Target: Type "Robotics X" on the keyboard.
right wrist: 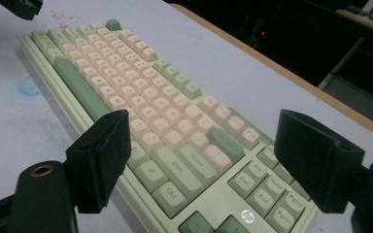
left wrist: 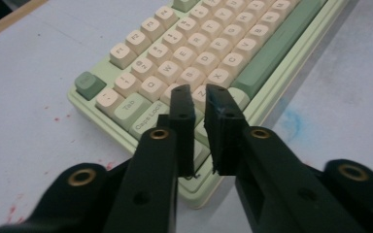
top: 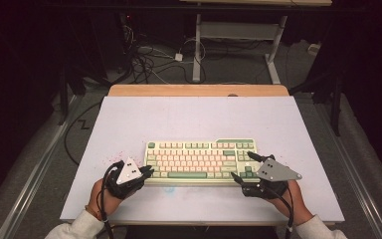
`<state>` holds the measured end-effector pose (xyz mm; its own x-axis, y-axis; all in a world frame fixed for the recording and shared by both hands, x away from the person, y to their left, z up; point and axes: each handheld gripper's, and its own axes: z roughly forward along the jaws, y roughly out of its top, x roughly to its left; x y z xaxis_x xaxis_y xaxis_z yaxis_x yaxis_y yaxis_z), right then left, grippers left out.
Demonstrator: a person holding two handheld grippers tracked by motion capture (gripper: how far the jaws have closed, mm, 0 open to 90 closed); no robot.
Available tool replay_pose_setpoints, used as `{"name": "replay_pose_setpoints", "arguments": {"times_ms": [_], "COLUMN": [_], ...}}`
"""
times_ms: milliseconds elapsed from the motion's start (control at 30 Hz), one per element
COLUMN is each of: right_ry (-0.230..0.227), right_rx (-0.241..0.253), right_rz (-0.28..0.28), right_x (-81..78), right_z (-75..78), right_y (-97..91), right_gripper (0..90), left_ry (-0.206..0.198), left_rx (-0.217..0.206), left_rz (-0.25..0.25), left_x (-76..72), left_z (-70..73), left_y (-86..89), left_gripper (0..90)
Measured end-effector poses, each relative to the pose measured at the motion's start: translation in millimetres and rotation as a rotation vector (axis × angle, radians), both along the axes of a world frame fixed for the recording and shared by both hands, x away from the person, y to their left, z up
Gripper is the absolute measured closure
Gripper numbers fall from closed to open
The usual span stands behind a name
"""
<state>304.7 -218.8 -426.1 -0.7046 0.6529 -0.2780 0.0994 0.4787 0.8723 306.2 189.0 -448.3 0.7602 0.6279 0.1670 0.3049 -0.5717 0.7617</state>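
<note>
A cream and green keyboard (top: 201, 160) lies across the near middle of the pale table (top: 179, 114). My left gripper (top: 148, 172) rests at the keyboard's left end. In the left gripper view its jaws (left wrist: 199, 92) stand almost together over the Caps Lock corner of the keyboard (left wrist: 199, 53), with nothing between them. My right gripper (top: 242, 165) is at the right end. In the right gripper view its jaws (right wrist: 204, 124) are spread wide above the keyboard (right wrist: 141, 97) near the Shift and Enter keys, and they touch nothing. The left gripper (right wrist: 19, 6) shows far off there.
Red specks (top: 112, 159) dot the table left of the keyboard, and a faint blue smudge (top: 169, 189) lies in front of it. A wooden strip (top: 199, 90) runs along the far edge. Beyond it are floor cables (top: 144, 59) and a desk frame (top: 199, 50).
</note>
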Motion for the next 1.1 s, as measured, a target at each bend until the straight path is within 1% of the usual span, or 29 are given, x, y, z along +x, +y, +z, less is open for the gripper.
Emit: {"name": "replay_pose_setpoints", "arguments": {"times_ms": [67,133,200,267,333,467,567,767,833,867,933,1000,1100], "right_ry": [-0.008,-0.011,-0.012,-0.004,-0.008,-0.002,-0.001,-0.003,-0.002,-0.001,0.003,0.008,0.011], "right_rx": [-0.002,-0.007,-0.013,-0.011,-0.020,-0.017,-0.023,-0.033,-0.032,-0.033,-0.038,-0.041,-0.046], "right_rz": [0.002,0.008,0.002,0.005,0.003,0.002,0.000,-0.003,-0.001,0.000,0.002,0.001,0.008], "right_x": [-2.5,-4.2,-5.5,-6.3,-7.7,-9.6,-10.7,-11.2,-11.3,-11.1,-10.2,-9.8,-9.4], "right_z": [-0.2,-0.9,-2.4,-4.2,-5.6,-6.9,-8.1,-9.0,-9.3,-9.7,-10.9,-12.4,-13.5], "right_y": [-0.4,-1.0,-1.4,-2.4,-2.8,-4.6,-5.9,-6.5,-6.0,-5.7,-5.5,-4.9,-3.9], "right_gripper": [21.8,21.9,21.9,22.3,22.2,22.3,22.3,22.3,22.3,22.3,22.4,22.6,22.7], "left_ry": [0.003,0.007,0.010,0.011,0.008,0.021,0.025,0.046,0.048,0.055,0.055,0.066,0.073], "left_rx": [0.003,0.010,0.019,0.018,0.021,0.018,0.026,0.050,0.068,0.066,0.087,0.093,0.099], "left_rz": [-0.006,-0.013,-0.023,-0.032,-0.040,-0.068,-0.085,-0.113,-0.126,-0.132,-0.145,-0.157,-0.167], "left_x": [0.5,1.9,3.7,5.1,6.9,12.2,16.0,24.2,26.5,27.8,30.3,33.3,36.5], "left_z": [0.5,0.6,0.9,2.6,4.5,7.1,8.2,8.9,9.6,9.9,10.5,10.4,9.9], "left_y": [-2.2,-5.3,-9.6,-13.4,-17.5,-26.8,-34.7,-51.4,-57.9,-61.0,-67.0,-72.6,-79.8], "left_gripper": [87.6,87.8,87.8,87.8,87.8,87.8,87.8,87.8,87.8,87.8,87.8,87.8,87.7]}}
